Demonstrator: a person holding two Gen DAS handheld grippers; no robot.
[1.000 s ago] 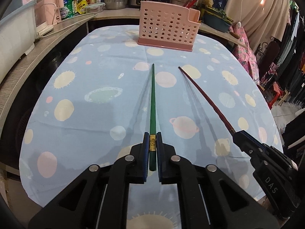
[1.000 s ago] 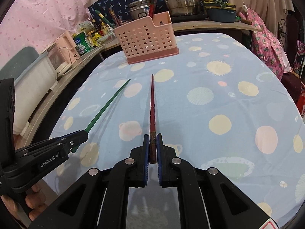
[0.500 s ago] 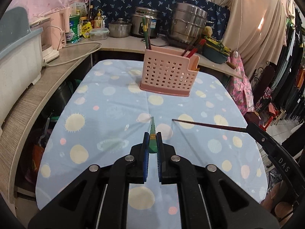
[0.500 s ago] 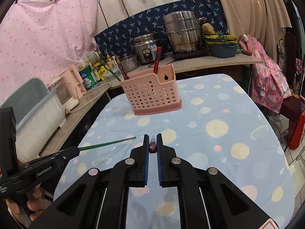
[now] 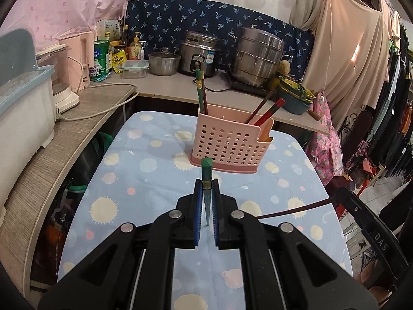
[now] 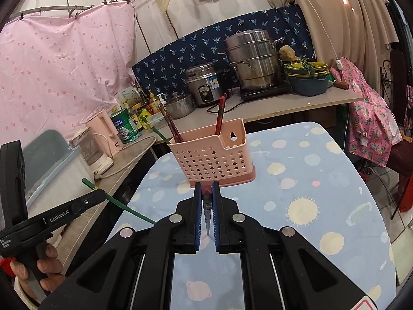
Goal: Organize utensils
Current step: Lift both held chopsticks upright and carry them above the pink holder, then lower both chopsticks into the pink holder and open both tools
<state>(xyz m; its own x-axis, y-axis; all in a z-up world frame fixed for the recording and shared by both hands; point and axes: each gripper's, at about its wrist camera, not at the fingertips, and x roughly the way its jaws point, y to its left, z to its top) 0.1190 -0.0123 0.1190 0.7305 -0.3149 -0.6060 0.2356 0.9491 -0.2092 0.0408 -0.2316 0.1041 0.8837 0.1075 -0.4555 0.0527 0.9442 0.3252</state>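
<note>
Left tool [image 5: 206, 188] pinches green chopstick [image 5: 206, 178]; right tool [image 6: 206, 191] pinches red chopstick [image 6: 206, 201].

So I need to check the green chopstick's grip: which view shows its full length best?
The right wrist view: the green chopstick runs sideways through the left tongs, both ends visible. The left wrist view looks along the stick, foreshortening it to a stub, but shows the blue pads clamped on it.
</note>
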